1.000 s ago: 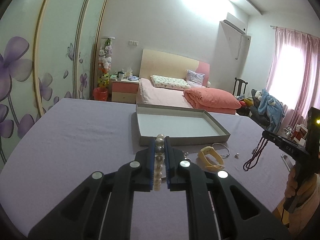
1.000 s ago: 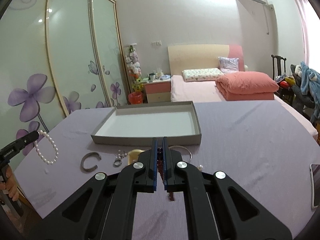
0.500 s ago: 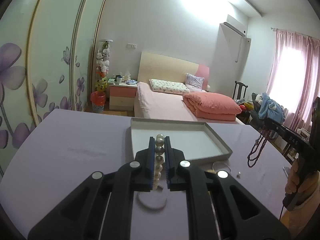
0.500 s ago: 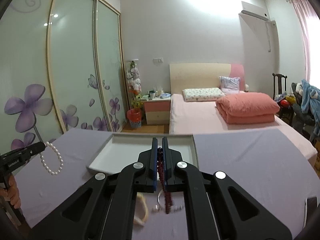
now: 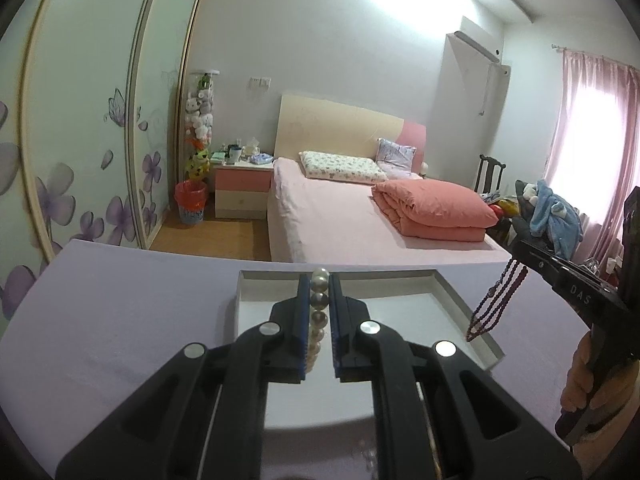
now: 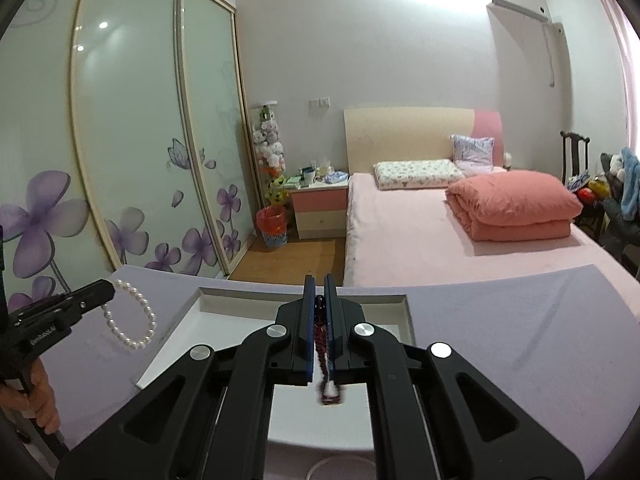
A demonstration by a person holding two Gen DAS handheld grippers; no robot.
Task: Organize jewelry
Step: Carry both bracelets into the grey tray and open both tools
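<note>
My left gripper (image 5: 319, 280) is shut on a white pearl bracelet (image 5: 318, 312) and hangs over the shallow grey tray (image 5: 452, 300) with a white floor. From the right wrist view the same pearl bracelet (image 6: 132, 320) dangles as a loop from the left gripper (image 6: 108, 290) at the tray's left side. My right gripper (image 6: 319, 280) is shut on a dark red bead necklace (image 6: 322, 332) above the tray (image 6: 188, 312). In the left wrist view that bead necklace (image 5: 498, 304) hangs from the right gripper (image 5: 520, 248) over the tray's right wall.
The tray rests on a lilac-covered table (image 5: 120, 312). Beyond the table's far edge stand a pink bed (image 5: 360, 216), a bedside cabinet (image 5: 242, 190) and mirrored wardrobe doors (image 6: 132, 140). A hand (image 5: 588, 380) holds the right gripper's grip.
Both grippers have moved forward over the table, from short of the tray to above it, each carrying its jewellery. The loose pieces lying before the tray have dropped out of sight.
</note>
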